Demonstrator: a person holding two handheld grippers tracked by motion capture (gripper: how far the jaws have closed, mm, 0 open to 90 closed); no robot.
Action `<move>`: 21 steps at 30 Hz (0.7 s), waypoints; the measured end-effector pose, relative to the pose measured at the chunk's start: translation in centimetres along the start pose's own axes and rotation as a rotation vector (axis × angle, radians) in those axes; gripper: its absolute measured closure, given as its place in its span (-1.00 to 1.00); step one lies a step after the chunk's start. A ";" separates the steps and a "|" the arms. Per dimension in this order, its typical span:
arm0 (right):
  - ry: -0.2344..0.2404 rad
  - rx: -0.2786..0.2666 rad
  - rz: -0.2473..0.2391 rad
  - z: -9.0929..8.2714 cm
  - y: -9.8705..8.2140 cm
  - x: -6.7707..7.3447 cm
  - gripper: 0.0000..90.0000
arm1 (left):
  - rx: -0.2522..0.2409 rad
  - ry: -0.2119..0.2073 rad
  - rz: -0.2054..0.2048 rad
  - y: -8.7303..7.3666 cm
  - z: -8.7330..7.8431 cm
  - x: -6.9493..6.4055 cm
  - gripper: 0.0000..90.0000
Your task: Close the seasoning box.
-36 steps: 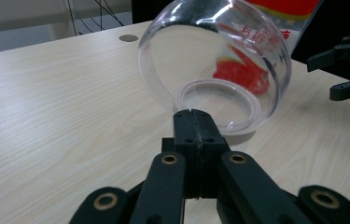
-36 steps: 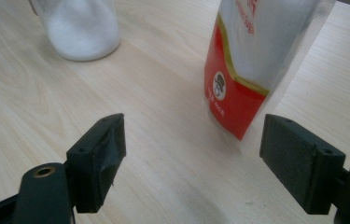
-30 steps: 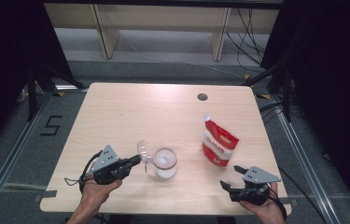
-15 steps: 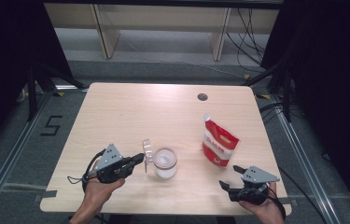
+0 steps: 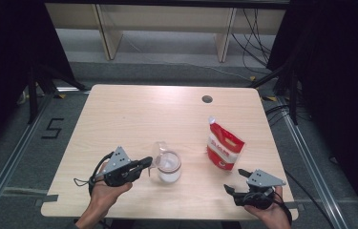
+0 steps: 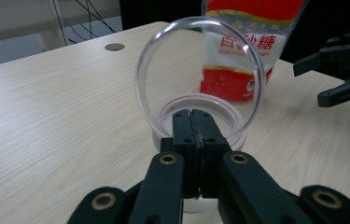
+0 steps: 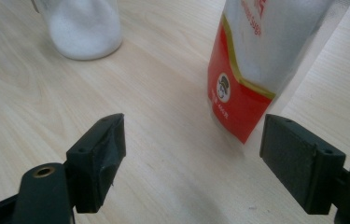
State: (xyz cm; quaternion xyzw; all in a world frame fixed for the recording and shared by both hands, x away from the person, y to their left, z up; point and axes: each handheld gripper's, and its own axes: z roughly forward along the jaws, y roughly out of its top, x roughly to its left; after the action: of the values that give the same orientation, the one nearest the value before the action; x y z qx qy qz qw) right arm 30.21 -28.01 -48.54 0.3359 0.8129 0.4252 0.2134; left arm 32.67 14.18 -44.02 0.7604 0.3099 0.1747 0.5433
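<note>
Two hand-held grippers sit at the near edge of the surface (image 5: 119, 114). At near right, the right hand-held gripper (image 5: 237, 182) is released, jaws spread. At near left, the left hand-held gripper (image 5: 149, 161) is clenched on a clear round lid (image 6: 199, 79), holding it upright above the sugar jar (image 5: 168, 167). Farther right stands a red sugar pouch (image 5: 224, 144).

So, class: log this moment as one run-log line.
left gripper: shut on clear lid, upright over jar | right gripper: open, empty | sugar pouch: standing
</note>
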 end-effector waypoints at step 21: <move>0.001 -0.002 0.002 0.0 0.0 0.1 -0.48 | 0.037 -0.017 -0.112 -1.4 -1.3 0.2 -0.08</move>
State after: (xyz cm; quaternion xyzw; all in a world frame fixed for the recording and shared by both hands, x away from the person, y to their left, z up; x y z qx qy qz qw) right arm 30.16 -27.96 -48.51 0.3362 0.8123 0.4265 0.2128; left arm 31.66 15.60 -44.83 0.7533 0.3503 0.1318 0.5408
